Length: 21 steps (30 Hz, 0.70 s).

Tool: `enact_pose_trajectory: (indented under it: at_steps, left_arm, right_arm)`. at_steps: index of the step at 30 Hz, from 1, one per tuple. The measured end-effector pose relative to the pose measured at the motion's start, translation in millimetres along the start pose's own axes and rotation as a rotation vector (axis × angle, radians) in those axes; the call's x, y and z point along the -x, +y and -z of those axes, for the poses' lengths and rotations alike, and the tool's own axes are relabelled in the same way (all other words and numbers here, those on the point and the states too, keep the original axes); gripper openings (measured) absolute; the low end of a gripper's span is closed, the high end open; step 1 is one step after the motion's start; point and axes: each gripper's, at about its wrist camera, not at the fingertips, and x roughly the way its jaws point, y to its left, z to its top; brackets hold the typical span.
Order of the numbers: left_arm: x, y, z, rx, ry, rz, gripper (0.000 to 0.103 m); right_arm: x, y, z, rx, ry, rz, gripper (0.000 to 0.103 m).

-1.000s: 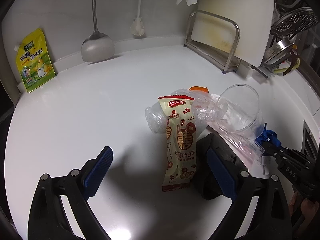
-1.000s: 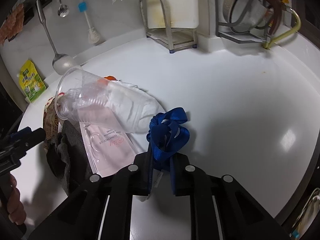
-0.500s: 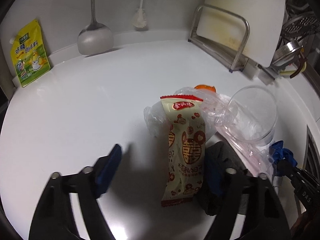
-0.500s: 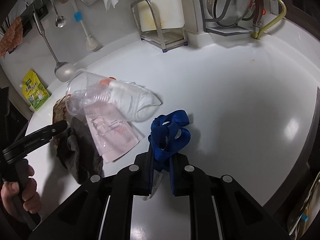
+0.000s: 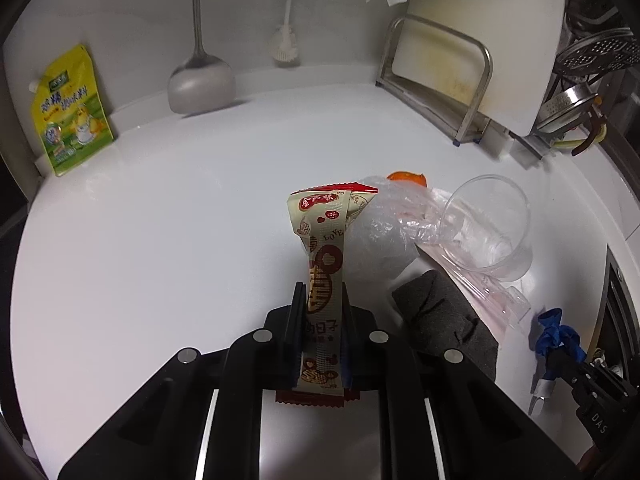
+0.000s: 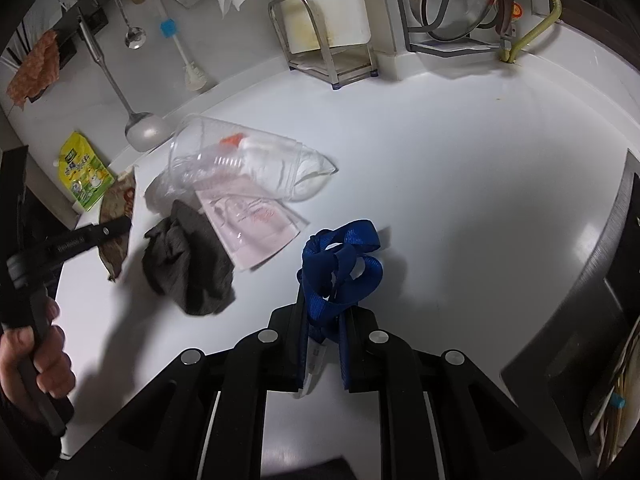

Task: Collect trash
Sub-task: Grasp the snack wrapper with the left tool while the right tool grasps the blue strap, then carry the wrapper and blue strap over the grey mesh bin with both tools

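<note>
Here, left gripper (image 5: 322,312) fingers pinching snack wrapper (image 5: 325,264), long axis pointing away, right gripper (image 6: 322,320) clamping blue strap (image 6: 340,264)

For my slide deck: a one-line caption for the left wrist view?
Left tool shut on a snack wrapper, with cup and dark cloth beside it.

Dim, cool overhead light; the glossy white tabletop (image 6: 460,184) carries soft glare and blurred shadows. Fisheye bends edges into dark vignette.

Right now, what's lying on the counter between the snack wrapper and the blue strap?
A crumpled dark grey cloth and a pink clear-fronted packet lie between the snack wrapper and the blue strap; the right wrist view shows it best.
</note>
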Motion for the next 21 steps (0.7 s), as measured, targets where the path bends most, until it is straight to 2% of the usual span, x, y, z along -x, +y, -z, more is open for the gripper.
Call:
enact_pose_trajectory:
  at_steps: [8,21]
  left_arm:
    - [41,12,6,-0.010,-0.039,-0.023,0.015]
    - [95,16,45,-0.019,-0.054,-0.032,0.015]
  right_arm:
    - [21,9,8,0.015,0.007,-0.010,0.012]
    - [60,28,17,0.062,-0.020,-0.035,0.012]
